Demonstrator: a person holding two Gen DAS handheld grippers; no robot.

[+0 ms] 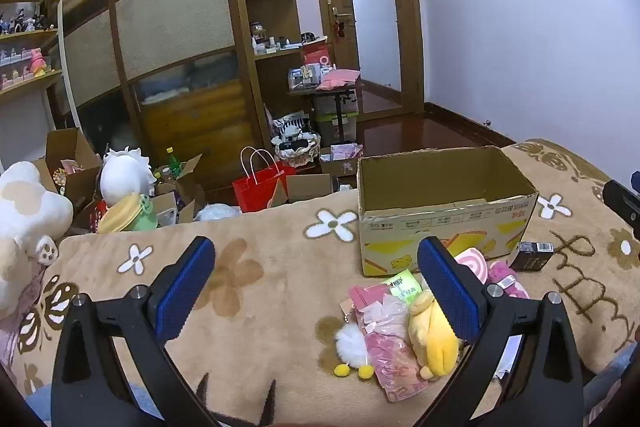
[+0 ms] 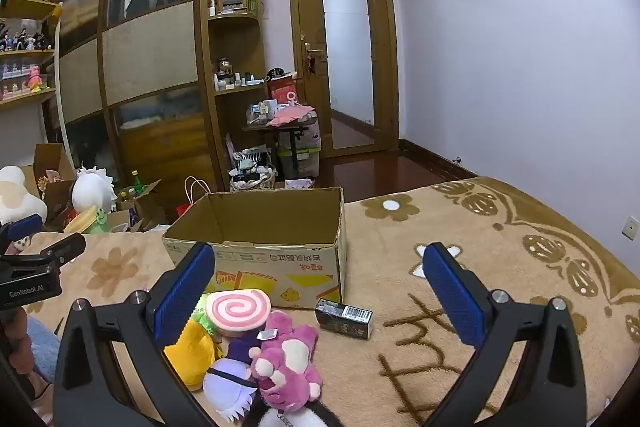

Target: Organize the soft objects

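Observation:
An open cardboard box (image 1: 444, 211) (image 2: 276, 247) stands on the flowered beige blanket, nothing visible inside. In front of it lies a pile of soft toys: a yellow plush (image 1: 434, 339) (image 2: 192, 355), a pink swirl cushion (image 2: 239, 311) (image 1: 476, 261), a pink bear plush (image 2: 288, 375), a purple-white plush (image 2: 230, 387), a white pom-pom charm (image 1: 352, 347) and pink packets (image 1: 392, 355). My left gripper (image 1: 316, 283) hovers open above the blanket left of the pile. My right gripper (image 2: 318, 287) hangs open over the pile, nothing between its fingers.
A small dark carton (image 2: 344, 319) (image 1: 532, 255) lies beside the box. Big white plush toys (image 1: 24, 223) sit at the bed's left edge. Past the bed, the floor holds open boxes, a red paper bag (image 1: 260, 187), a wardrobe and a side table.

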